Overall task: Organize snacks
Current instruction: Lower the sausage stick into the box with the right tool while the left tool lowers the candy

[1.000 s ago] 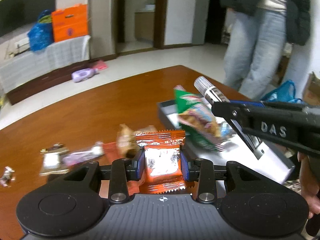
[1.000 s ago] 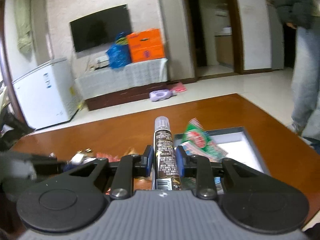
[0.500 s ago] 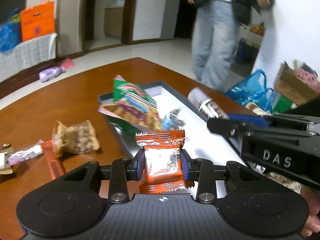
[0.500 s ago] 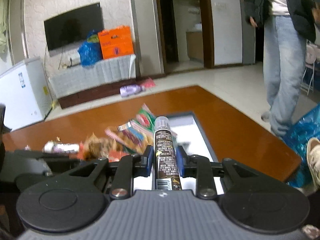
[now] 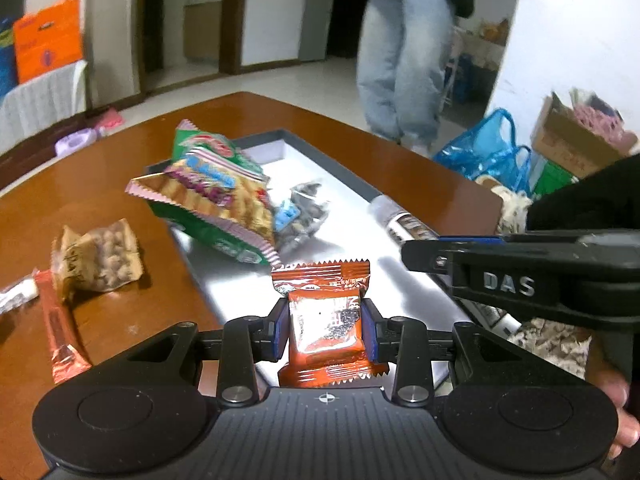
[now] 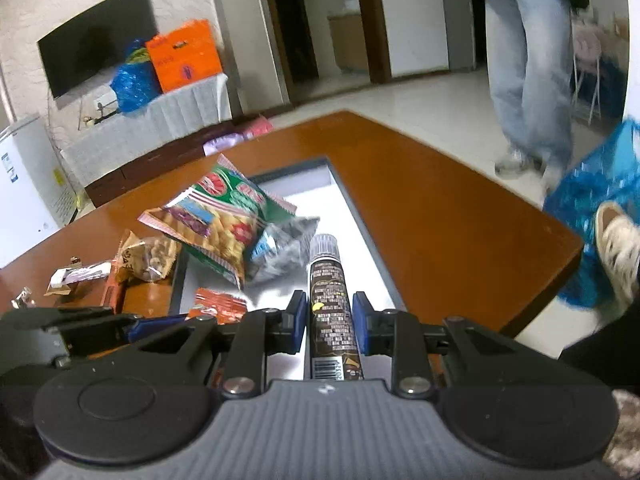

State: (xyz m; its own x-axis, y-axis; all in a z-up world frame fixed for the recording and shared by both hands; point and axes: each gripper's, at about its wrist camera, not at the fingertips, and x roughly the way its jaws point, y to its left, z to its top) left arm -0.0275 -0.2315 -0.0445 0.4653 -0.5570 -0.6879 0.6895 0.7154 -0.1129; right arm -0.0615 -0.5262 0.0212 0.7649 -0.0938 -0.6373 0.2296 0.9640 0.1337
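The table point(image 5: 120, 152) is shiny brown wood. A flat grey tray point(image 6: 360, 208) with a white floor sits near the table's far right corner.

The left gripper point(image 5: 326, 326) has its fingers squeezed on an orange snack packet point(image 5: 326, 320), held over the near end of the tray. The right gripper point(image 6: 329, 322) has its fingers pressed on a long brown snack tube point(image 6: 330, 292) with a silver cap, over the right side of the tray.

A big green chip bag point(image 5: 212, 184) leans over the tray's left wall. A small clear and blue packet point(image 5: 304, 216) lies just beside it inside the tray. On the bare wood left of the tray lie a tan nut bag point(image 5: 100, 256) and a thin red snack bar point(image 5: 60, 328), touching each other.

Past the table is a pale tiled floor point(image 6: 420, 104). A person in light jeans point(image 5: 400, 60) stands there. By the wall are a black TV point(image 6: 96, 40), an orange bag point(image 6: 184, 54) on a white-covered stand point(image 6: 160, 120), and a white freezer point(image 6: 24, 184). A blue plastic bag point(image 5: 488, 156) sits on the floor to the right.
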